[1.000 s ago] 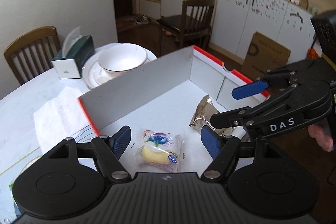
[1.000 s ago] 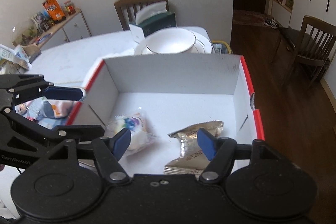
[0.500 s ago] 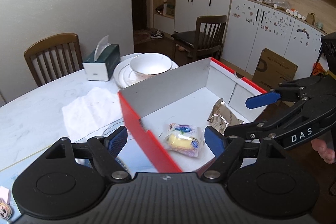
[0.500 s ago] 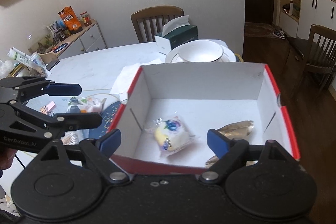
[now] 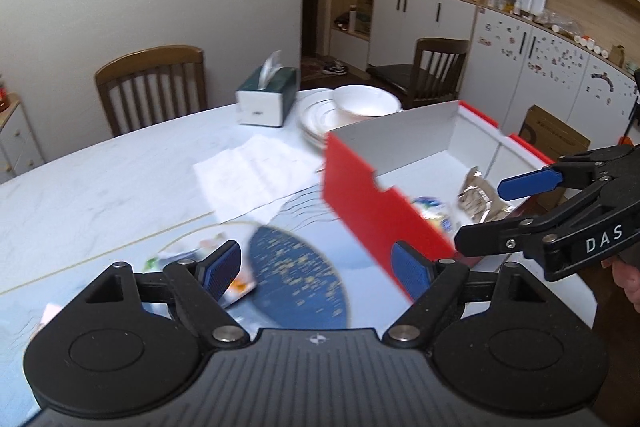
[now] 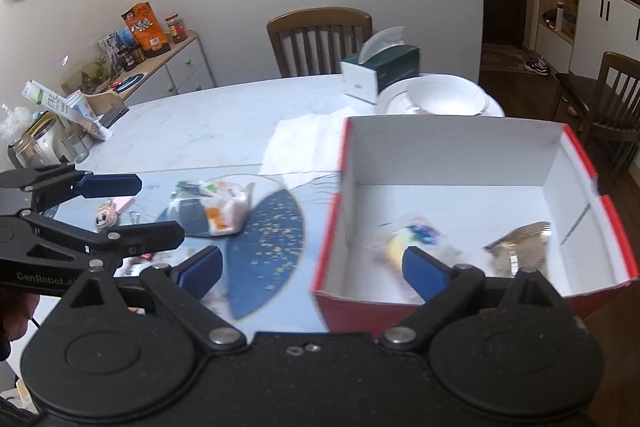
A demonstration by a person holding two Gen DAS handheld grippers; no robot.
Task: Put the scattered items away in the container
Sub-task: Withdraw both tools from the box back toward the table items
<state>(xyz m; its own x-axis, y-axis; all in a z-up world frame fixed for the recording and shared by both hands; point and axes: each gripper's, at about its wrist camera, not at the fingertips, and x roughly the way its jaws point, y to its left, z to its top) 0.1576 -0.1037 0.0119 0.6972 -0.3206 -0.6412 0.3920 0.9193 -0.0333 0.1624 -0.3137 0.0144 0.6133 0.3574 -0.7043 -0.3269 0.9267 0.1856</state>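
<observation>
Here, left tool (image 5: 318, 265) and right tool (image 6: 312, 267) angled downward, jaws opening — empty, beside red box (image 6: 452, 155).

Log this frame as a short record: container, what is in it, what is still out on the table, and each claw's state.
container: red box, white inside, open top
inside: colourful snack packet; gold foil packet
still out: white snack pack on the blue mat; small keychain toy
left claw: jaws opening, nothing between them
right claw: jaws opening, nothing between them
</observation>
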